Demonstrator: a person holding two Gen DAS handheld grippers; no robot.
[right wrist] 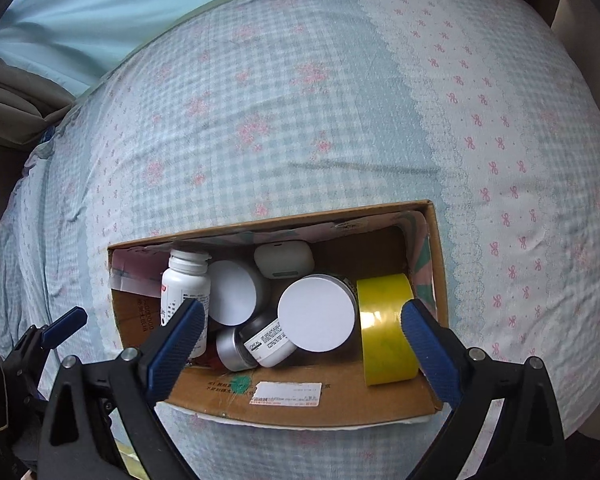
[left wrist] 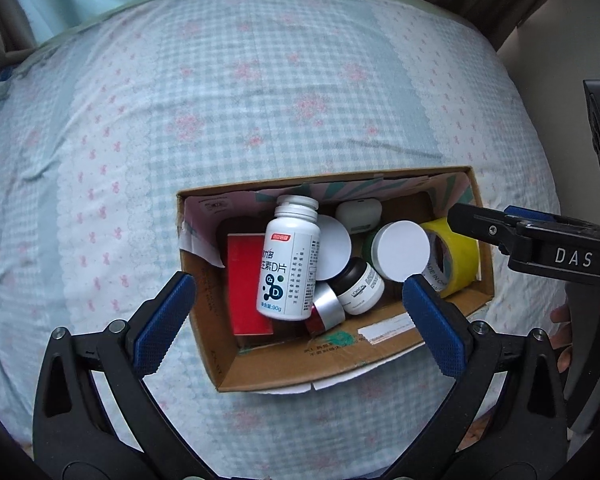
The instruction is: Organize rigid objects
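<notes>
I am holding the left gripper (left wrist: pixel 300 304) and right gripper (right wrist: pixel 302 340) with jaws wide and empty over the open brown cardboard box (left wrist: pixel 384 350) on the checked bed (left wrist: pixel 260 92), reading the sorting as nearly done: white pill bottle (left wrist: pixel 286 260), yellow tape roll (right wrist: pixel 386 328) and jars are all sitting inside, nothing loose showing outside.

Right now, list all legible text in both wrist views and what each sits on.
"DAS": black body of the right gripper.
"D片", "D", "90g": tall white plastic pill bottle.
"L'OREAL": small dark jar's white label.
"MADE IN CH": inside the yellow tape roll.
Too small or blurred: brown cardboard box printing and its white sticker.
</notes>
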